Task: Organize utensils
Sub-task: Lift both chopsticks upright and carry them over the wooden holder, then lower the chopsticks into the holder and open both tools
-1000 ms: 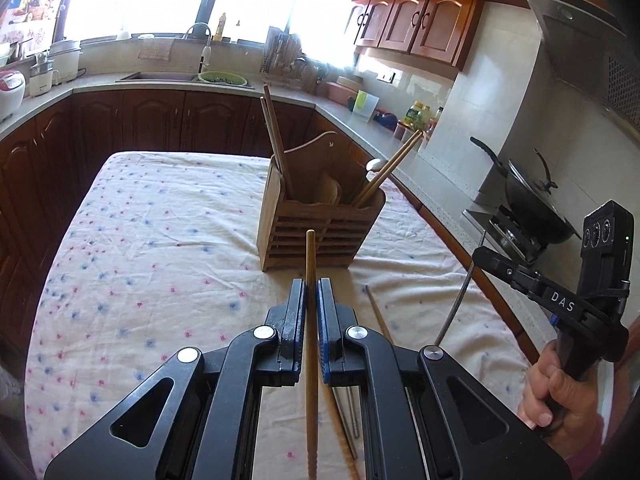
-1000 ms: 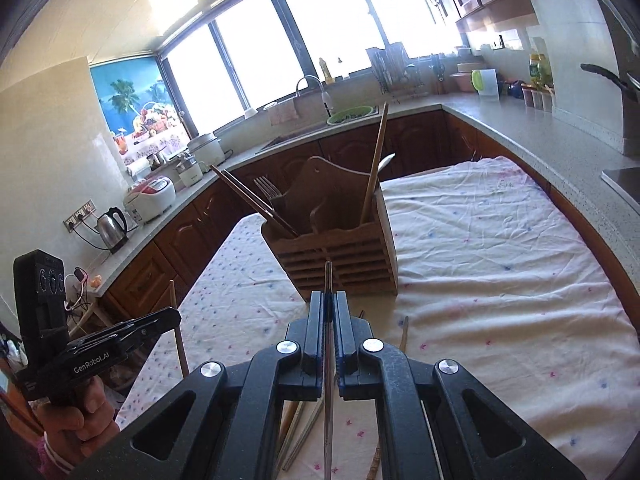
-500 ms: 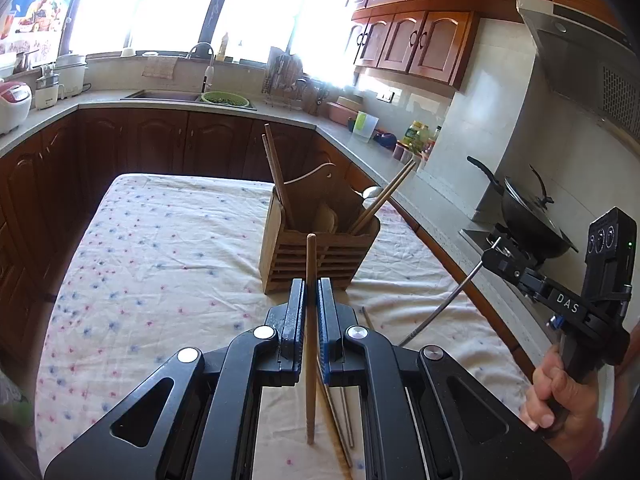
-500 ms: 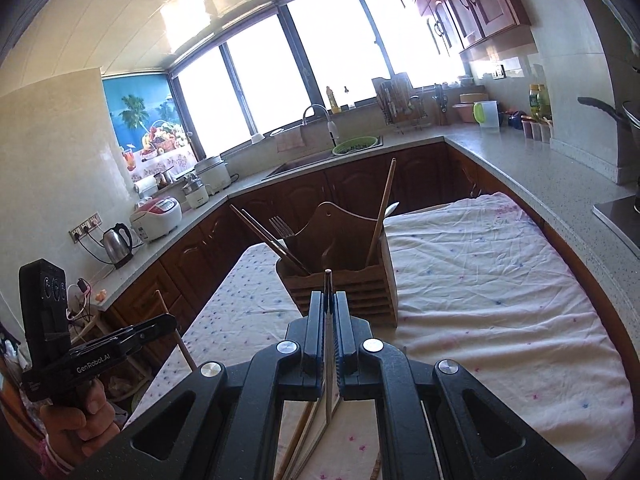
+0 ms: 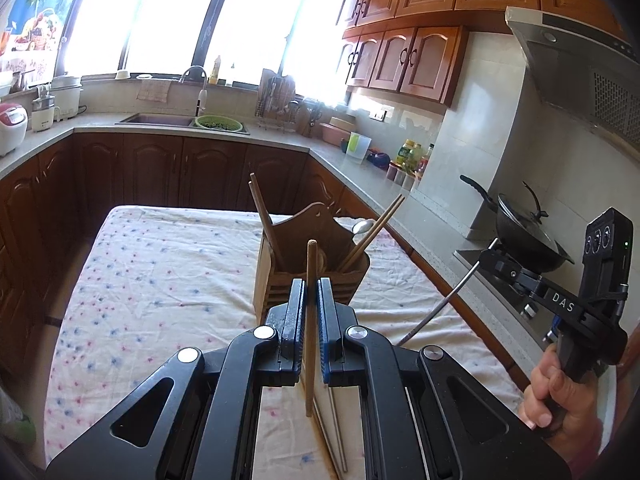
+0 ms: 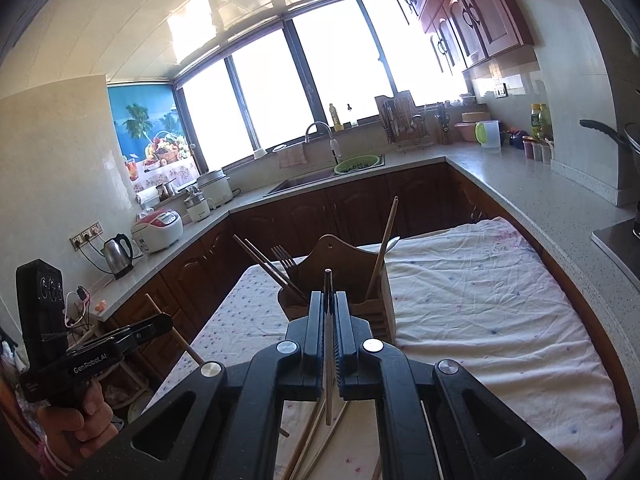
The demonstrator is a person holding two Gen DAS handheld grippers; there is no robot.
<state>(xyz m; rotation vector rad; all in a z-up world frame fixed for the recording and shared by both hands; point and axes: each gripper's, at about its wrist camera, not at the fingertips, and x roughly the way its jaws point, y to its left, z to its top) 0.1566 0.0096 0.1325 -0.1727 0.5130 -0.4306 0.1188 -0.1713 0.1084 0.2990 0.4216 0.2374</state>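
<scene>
My left gripper is shut on a wooden chopstick, held upright above the table. My right gripper is shut on a thin metal chopstick; it shows slanting from that gripper in the left wrist view. A wooden utensil holder stands on the flowered tablecloth ahead of both grippers. It holds wooden chopsticks, a spoon and a fork. More chopsticks lie on the cloth below the grippers.
The table sits in a kitchen with dark cabinets around it. A wok stands on the stove at the right. A sink and rice cookers are on the counters.
Both grippers have risen with their chopsticks, lifting them clear of the cloth. The holder now looks lower and farther in both views.
</scene>
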